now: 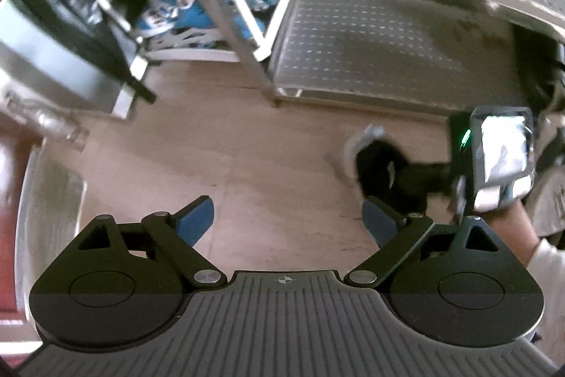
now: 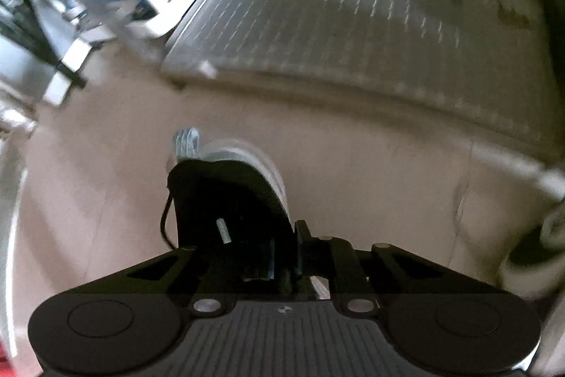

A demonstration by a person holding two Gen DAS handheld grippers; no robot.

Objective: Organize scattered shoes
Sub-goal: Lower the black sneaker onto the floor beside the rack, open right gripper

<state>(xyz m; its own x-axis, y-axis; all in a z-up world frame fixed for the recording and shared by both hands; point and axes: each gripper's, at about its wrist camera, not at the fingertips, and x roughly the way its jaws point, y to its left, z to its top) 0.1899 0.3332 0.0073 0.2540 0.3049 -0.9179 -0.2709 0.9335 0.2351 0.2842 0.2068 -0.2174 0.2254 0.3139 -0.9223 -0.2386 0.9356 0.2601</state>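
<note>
Left wrist: bare floor (image 1: 197,165) before rack (image 1: 353,90)

A: What does the left gripper (image 1: 287,218) look like?
B: Black linkage arms, silver pivot screws, blue finger pads (image 1: 196,218), a ribbed grey base with a small crosshair mark.
A: And the right gripper (image 2: 284,257)?
B: The same build. The person's sleeve (image 1: 543,257) is pale.

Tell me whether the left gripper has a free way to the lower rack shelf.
Probably yes. The left gripper is open and empty over bare floor, and nothing lies between it and the lower shelf; the black shoe sits off to its right.
</note>
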